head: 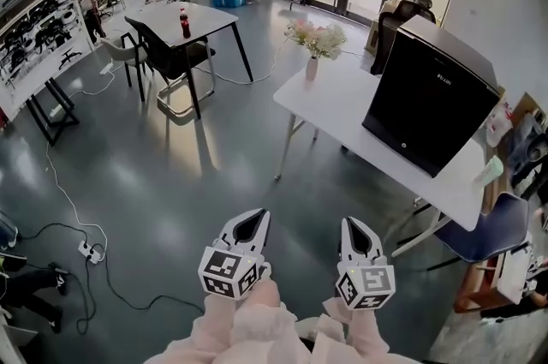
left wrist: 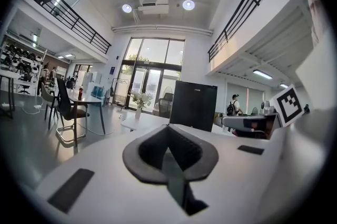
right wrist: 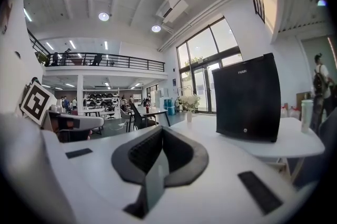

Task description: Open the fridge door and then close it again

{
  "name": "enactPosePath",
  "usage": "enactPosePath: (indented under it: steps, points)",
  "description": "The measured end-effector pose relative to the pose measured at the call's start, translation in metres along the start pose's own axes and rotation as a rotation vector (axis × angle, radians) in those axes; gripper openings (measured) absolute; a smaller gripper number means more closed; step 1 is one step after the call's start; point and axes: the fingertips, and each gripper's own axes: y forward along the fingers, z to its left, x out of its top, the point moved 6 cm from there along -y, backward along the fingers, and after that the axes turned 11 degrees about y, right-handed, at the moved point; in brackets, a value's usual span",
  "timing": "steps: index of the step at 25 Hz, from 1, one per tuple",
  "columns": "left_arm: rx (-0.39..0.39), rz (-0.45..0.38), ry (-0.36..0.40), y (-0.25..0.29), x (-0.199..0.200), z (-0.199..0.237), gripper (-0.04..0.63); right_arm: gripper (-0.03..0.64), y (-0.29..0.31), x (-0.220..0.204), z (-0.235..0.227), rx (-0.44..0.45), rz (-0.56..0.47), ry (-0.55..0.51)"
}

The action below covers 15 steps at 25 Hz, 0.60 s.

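We hold both grippers low in front of us, side by side over the grey floor [head: 171, 182] and well short of the fridge [head: 432, 101]. The left gripper [head: 259, 215] has its jaws pressed together with nothing between them. The right gripper [head: 350, 223] is closed the same way and is also empty. Each gripper's own view shows its two dark pads meeting at the tip, and both grippers point roughly level toward the furniture ahead.

In the head view the fridge is at about 2 o'clock from the grippers. It is a small black box with its door shut, standing upright on the white tabletop [head: 334, 110] toward the near right end. Neither gripper touches it. A vase of flowers [head: 314, 44] stands on the same tabletop at about 10 o'clock from the fridge, near the far corner. A pale cup [head: 490, 171] sits just beside the fridge at about 4 o'clock, close to the tabletop's edge.

A second table [head: 163, 15] stands at about 11 o'clock from the grippers, well apart from them. It carries a dark bottle [head: 184, 23], and a black chair [head: 175, 56] is tucked against it. At about 9 o'clock from the left gripper a black cable [head: 60, 229] trails across the floor.
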Motion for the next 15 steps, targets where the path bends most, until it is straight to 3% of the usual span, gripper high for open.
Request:
enactPosePath:
  steps: [15]
  points:
    - [-0.037,0.003,-0.001,0.087,0.025,0.064,0.012,0.011,0.096,0.030,-0.018,-0.042,0.006,0.014]
